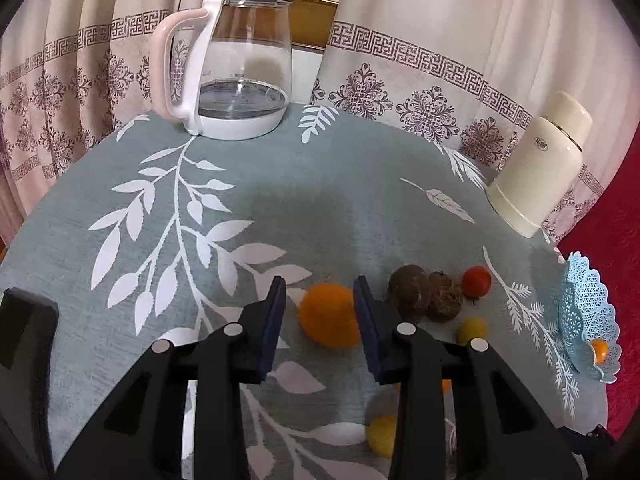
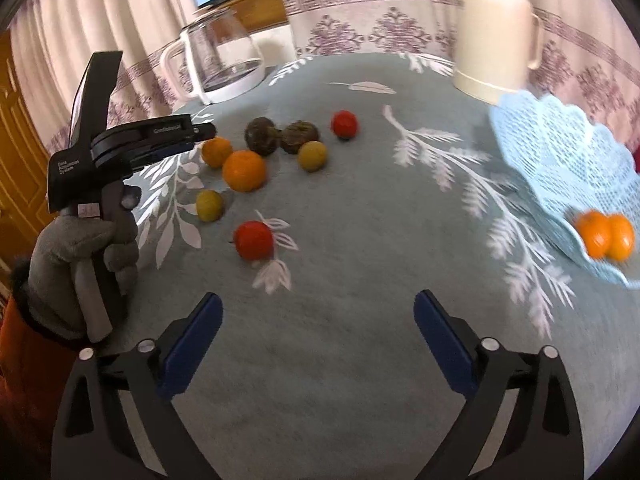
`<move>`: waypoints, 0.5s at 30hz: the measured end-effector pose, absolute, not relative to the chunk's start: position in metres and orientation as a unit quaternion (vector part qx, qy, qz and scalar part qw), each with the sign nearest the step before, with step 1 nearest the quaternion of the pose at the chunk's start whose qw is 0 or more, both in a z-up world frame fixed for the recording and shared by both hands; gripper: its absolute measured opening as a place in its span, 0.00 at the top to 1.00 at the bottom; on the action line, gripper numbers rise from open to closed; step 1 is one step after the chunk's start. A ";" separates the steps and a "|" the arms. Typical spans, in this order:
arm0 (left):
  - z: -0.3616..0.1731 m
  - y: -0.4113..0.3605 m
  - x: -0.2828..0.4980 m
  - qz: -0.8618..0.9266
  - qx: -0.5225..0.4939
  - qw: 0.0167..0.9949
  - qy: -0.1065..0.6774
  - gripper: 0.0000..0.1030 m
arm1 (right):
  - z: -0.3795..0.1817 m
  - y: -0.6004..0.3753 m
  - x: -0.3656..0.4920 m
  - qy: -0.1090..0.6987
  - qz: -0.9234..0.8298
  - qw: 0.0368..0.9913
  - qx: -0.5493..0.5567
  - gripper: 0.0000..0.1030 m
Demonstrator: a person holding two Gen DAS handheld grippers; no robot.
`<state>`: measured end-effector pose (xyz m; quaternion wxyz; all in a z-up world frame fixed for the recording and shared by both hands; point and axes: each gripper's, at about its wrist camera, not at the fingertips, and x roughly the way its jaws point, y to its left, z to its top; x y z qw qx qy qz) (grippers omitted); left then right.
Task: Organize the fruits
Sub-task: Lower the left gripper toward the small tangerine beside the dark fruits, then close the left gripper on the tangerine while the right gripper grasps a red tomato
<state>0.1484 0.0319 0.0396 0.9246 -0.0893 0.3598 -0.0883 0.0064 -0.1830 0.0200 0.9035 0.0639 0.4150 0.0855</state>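
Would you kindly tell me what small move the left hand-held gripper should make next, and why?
Probably ease forward a little and close. The left hand-held gripper is open, its fingers flanking the orange, which lies on the tablecloth not yet gripped. Two oranges already sit in the blue basket, so this one likely goes there.
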 end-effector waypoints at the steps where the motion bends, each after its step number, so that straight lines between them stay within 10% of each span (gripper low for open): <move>1: 0.038 0.034 0.149 -0.088 -0.092 0.924 0.362 0.65 | 0.020 -0.180 0.010 0.416 0.089 0.903 0.063 0.16; 9: 0.032 0.040 0.152 -0.088 -0.108 0.920 0.366 0.57 | 0.016 -0.155 0.047 0.434 0.128 0.889 0.074 0.49; 15: 0.030 0.044 0.153 -0.085 -0.118 0.918 0.370 0.45 | 0.010 -0.145 0.061 0.438 0.129 0.887 0.067 0.55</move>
